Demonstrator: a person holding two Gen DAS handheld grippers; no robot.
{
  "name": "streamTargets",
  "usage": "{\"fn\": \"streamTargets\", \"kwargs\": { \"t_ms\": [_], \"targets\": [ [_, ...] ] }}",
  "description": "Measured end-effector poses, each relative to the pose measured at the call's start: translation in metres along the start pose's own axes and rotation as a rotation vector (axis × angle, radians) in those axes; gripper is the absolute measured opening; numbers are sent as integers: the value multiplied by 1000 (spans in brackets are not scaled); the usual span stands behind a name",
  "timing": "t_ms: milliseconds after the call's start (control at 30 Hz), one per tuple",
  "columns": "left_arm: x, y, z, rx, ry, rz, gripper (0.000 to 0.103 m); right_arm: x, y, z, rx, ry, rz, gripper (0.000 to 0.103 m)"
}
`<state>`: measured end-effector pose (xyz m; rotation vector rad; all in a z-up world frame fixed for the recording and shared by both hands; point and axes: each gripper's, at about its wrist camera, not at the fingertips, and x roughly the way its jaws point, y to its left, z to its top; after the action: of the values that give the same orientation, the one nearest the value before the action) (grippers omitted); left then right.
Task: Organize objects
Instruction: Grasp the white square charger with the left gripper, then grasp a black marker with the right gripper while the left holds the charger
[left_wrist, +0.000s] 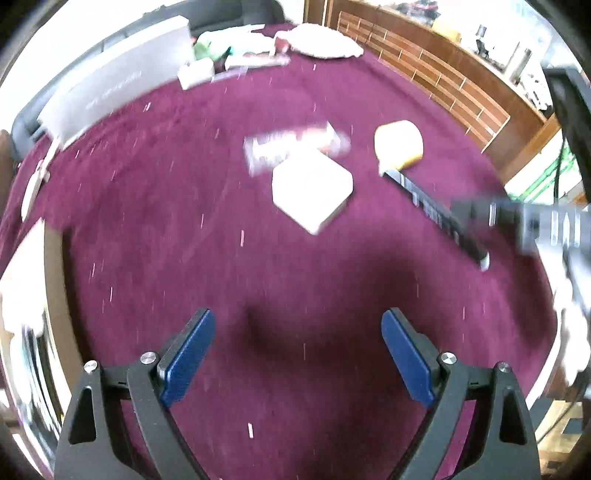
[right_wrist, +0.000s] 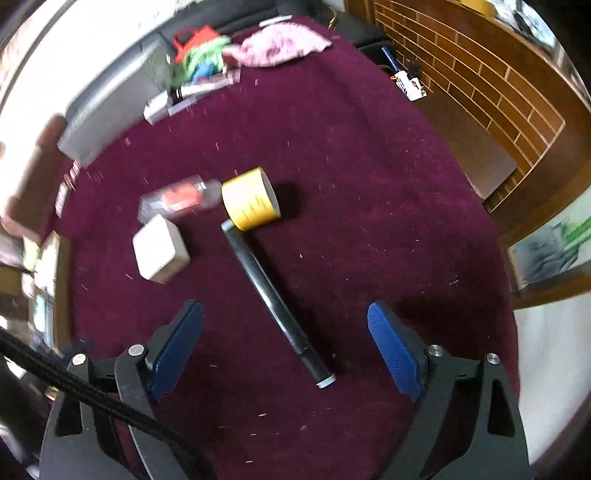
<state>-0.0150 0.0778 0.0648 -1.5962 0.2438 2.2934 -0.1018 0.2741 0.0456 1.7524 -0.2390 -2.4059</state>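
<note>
On the maroon cloth lie a white box (left_wrist: 312, 192) (right_wrist: 159, 248), a clear packet with red print (left_wrist: 295, 146) (right_wrist: 177, 199), a yellow tape roll (left_wrist: 399, 142) (right_wrist: 251, 199) and a long black tube (left_wrist: 436, 212) (right_wrist: 277, 302). My left gripper (left_wrist: 298, 352) hangs open above bare cloth, short of the box. My right gripper (right_wrist: 285, 341) stands open above the near end of the black tube, with the tube passing between its blue pads (right_wrist: 393, 347) untouched. In the left wrist view the right gripper shows blurred at the right edge (left_wrist: 532, 221).
At the far edge of the cloth sit a grey flat case (left_wrist: 122, 77) (right_wrist: 107, 110), a pile of small boxes and coloured items (right_wrist: 195, 62) and a pale towel (left_wrist: 321, 40) (right_wrist: 280, 44). A brick-patterned wooden wall (right_wrist: 480, 88) runs along the right.
</note>
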Motion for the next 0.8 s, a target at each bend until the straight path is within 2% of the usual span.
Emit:
{"fn": "streamTargets", "kwargs": {
  "t_ms": [133,300,533,567,600,633,667,800],
  "targets": [
    [23,4,31,59,-12,11,87,6,15,2,-95,13,-61,86],
    [45,-7,57,172,-38,80,87,16,15,7,-113,45,-47,86],
    [64,-5,80,187,-35,93,87,24,17,12,-122,66,-29,86],
    [67,-7,80,195,-17,92,83,24,17,12,-124,66,-27,84],
    [68,-9,77,198,2,80,66,26,18,12,-131,72,-26,83],
    [72,-11,76,198,27,63,61,27,19,13,-134,76,-27,82],
    [70,-10,76,176,19,32,54,28,19,13,-136,80,-28,81],
    [68,-5,72,130,32,-6,54,29,19,15,-133,84,-17,79]
  ]
}}
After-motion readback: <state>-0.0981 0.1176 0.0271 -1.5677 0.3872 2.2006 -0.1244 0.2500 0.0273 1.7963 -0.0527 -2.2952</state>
